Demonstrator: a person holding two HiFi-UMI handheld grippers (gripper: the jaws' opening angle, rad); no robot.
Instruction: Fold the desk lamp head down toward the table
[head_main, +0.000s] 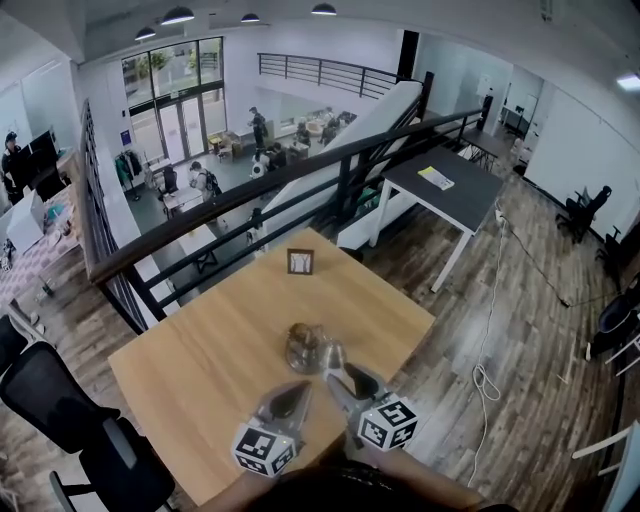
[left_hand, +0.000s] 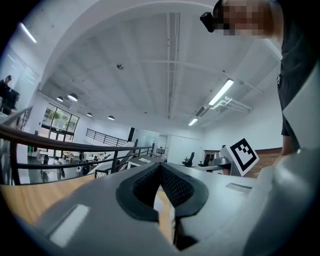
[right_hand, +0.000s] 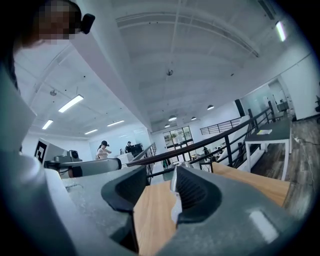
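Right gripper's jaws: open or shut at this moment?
Open. In the right gripper view the right gripper has its jaws apart, with bare table wood showing in the gap.

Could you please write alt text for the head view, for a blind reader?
The left gripper and right gripper point across a wooden table toward a small shiny object; beyond, a black railing overlooks an office.

The right gripper (right_hand: 160, 173) has its jaws apart, gripping nothing; the wooden table (right_hand: 255, 182) shows through the gap. Beyond the table runs a dark railing (right_hand: 210, 142), with a dark desk (right_hand: 272, 134) near it.
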